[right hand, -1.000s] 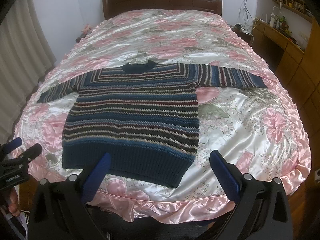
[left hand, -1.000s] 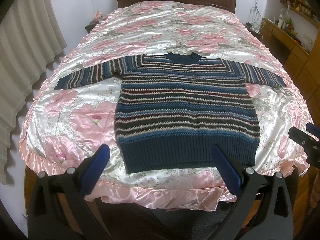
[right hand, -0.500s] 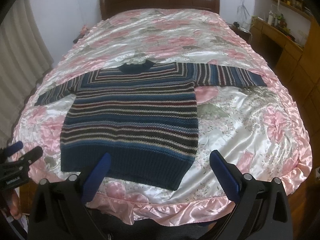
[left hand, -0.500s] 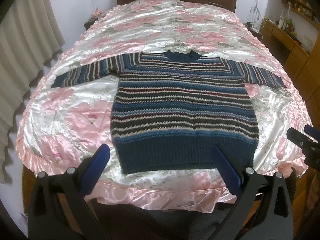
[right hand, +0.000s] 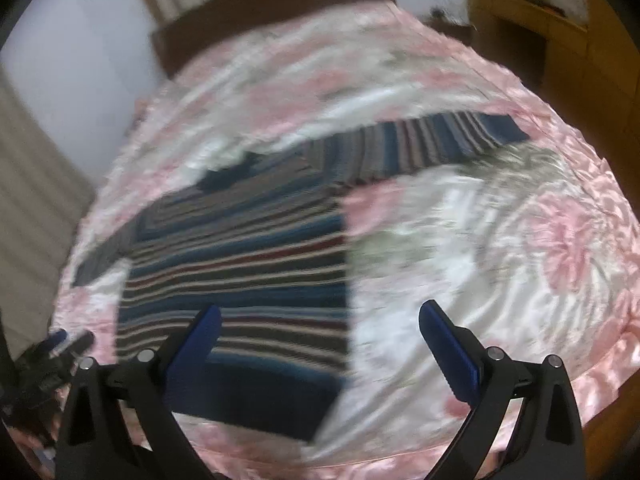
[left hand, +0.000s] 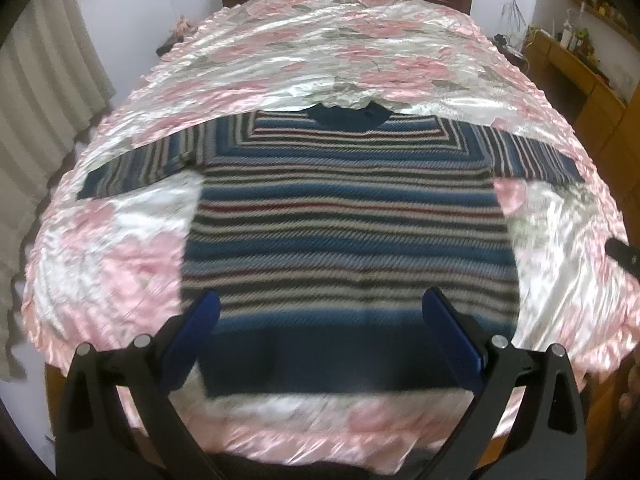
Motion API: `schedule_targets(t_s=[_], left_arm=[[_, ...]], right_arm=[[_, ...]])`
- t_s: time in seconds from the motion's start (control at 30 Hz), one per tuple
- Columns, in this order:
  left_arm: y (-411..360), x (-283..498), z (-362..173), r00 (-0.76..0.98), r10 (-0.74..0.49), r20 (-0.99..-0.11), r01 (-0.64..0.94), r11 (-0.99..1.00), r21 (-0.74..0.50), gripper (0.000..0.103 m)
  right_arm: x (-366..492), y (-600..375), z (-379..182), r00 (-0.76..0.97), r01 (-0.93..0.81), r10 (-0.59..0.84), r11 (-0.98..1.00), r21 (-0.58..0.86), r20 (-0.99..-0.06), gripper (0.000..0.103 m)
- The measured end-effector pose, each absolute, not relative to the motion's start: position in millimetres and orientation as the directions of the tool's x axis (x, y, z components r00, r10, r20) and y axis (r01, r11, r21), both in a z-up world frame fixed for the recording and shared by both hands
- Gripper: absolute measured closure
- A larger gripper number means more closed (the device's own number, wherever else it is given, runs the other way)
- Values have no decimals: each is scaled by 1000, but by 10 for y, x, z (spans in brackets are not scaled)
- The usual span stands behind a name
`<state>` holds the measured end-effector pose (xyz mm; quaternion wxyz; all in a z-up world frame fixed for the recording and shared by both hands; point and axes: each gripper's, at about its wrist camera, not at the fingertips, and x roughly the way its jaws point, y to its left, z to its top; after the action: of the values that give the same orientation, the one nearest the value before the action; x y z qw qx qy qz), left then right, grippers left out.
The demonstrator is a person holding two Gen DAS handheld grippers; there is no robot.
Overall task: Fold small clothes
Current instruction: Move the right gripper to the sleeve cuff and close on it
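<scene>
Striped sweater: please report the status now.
Left gripper and right gripper: jaws open, empty. Striped sweater flat on bedspread, unfolded. Nothing in the way.

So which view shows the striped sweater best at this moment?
The left wrist view: the striped sweater lies whole and centred there, both sleeves spread, only slightly blurred. The right wrist view shows it tilted, off to the left and heavily motion-blurred, though its far sleeve reads fairly well.

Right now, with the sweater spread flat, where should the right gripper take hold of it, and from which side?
Best guess: the cuff of the sweater's right sleeve, approached from the bed's right edge. That sleeve lies straight out and flat on the bedspread, its end free, so it could fold across the body. The right gripper is open, holding nothing.
</scene>
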<state>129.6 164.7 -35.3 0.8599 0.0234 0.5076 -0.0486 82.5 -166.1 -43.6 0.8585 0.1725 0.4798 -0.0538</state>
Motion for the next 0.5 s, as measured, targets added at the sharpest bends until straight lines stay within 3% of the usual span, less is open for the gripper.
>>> schedule_targets(t_s=[0.2,0.4,0.5], left_arm=[[711,2153,-437,489,-105,-866,124,991,-51,3],[-336,2896,-617,496,-135,-858,149,986,-70,3],[-815,3229,-751,477,-148,-867,173,982,-72,3]], right_arm=[[1519,-2710,-662,427,350,-141,937,19,-893,3],[2218,-3960,-995,375,396,-61,913,100,-925,4],[2471,-4489,-1179,312,424,-73,903,70,-947,4]])
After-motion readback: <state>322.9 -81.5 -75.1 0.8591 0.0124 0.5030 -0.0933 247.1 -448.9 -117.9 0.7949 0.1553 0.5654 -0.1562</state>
